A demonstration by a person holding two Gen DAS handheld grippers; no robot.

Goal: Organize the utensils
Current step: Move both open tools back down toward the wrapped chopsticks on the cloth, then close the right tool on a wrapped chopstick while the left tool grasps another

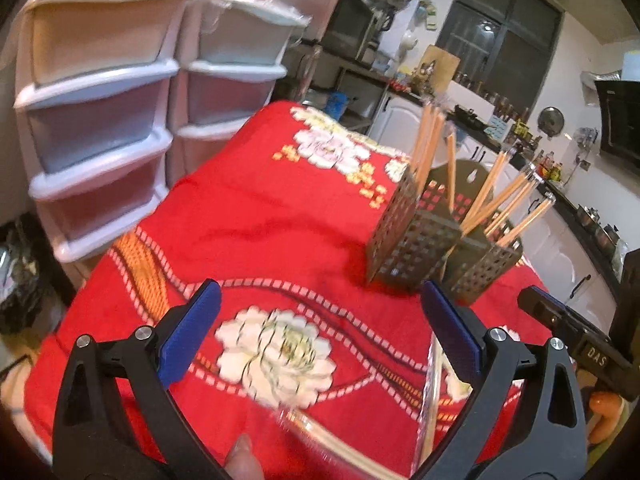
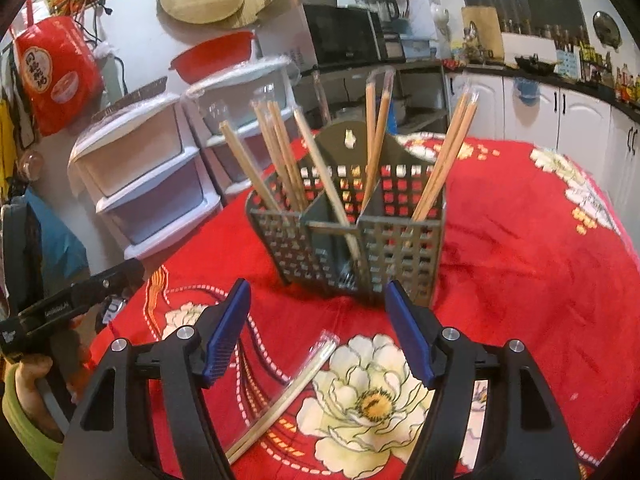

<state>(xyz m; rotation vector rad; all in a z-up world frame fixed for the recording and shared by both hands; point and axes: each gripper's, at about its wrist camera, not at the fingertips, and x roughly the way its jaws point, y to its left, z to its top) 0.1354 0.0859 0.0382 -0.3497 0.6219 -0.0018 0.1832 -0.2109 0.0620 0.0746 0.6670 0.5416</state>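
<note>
a red floral tablecloth (image 2: 520, 240) covers the table. on it stands a grey perforated utensil holder (image 2: 348, 240) with three compartments side by side and a taller back panel. wrapped wooden chopsticks (image 2: 280, 160) lean out of all three: several in the left compartment, a few in the middle, and a few in the right, as the right wrist view shows them.

the right gripper (image 2: 316, 332) hangs over the near part of the cloth, pointed at the holder, its blue-padded jaws apart with nothing between the pads. below and between them, a pair of chopsticks in a clear wrapper (image 2: 280, 400) lies flat on the cloth, running from near left to far right, its far end well short of the holder.

the left gripper (image 1: 320, 340) is over the cloth to the left of the holder, jaws spread wide and empty. in its view the holder (image 1: 420, 248) sits to the far right, and the wrapped pair (image 1: 432, 400) lies just under its right finger. a fingertip (image 1: 244, 460) shows at the bottom edge.

white plastic drawer units (image 1: 100, 120) stand beyond the table's left side, and kitchen counters (image 2: 540, 92) run along the far wall.
</note>
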